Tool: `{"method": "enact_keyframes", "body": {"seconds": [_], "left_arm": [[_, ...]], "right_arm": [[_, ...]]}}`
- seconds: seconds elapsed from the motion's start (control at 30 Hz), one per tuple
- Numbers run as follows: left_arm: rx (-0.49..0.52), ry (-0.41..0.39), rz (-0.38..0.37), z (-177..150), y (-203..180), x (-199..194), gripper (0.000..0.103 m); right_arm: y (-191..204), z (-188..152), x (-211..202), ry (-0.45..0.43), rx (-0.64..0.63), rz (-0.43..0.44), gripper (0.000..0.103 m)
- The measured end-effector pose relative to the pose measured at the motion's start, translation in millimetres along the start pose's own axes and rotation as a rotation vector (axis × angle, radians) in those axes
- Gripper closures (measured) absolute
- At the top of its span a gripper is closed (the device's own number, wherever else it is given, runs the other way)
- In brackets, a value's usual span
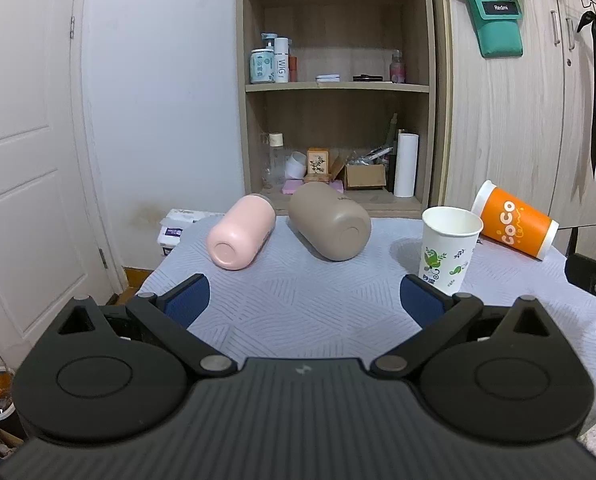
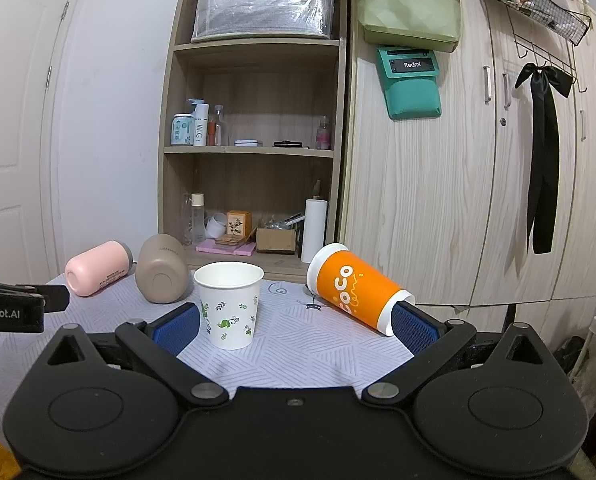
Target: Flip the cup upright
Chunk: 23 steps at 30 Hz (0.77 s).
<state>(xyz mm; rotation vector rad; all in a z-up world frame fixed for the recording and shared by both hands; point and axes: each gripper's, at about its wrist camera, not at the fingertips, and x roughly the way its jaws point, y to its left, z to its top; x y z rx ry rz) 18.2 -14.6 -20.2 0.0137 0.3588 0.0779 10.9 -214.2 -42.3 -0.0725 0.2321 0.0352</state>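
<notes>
While both jaws stand spread and empty, my right hand-held gripper [image 2: 296,322] faces the upright paper cup [image 2: 229,304], my left hand-held gripper [image 1: 303,300] bare desk [image 1: 298,292]. Three cups lie tipped beyond: orange cup [image 2: 355,290] nearest right, then brown cup [image 1: 329,226], pink cup [image 1: 242,232]. I judge grasping the orange one comes next; its mouth faces away, hidden.

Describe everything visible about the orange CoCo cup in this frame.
The orange CoCo cup is a tall paper-looking cup with an orange sleeve, white "CoCo" lettering and white bands at both ends. It lies on its side on the pale patterned tablecloth, right of the upright white leaf-print paper cup. Its nearer end sits close to the open right gripper; whether they touch is unclear.
</notes>
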Motion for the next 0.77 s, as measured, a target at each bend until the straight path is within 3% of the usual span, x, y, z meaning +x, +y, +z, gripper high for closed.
{"method": "enact_keyframes", "body": {"seconds": [0.47, 0.77], "left_arm": [[0.009, -0.06, 0.034, -2, -2, -7, 0.0], [0.018, -0.062, 0.001, -2, -2, -11, 0.0]], "right_arm": [[6, -1, -3, -0.008, -0.034, -0.017, 0.0], [5, -1, -2, -0.006, -0.032, -0.022, 0.0]]}}
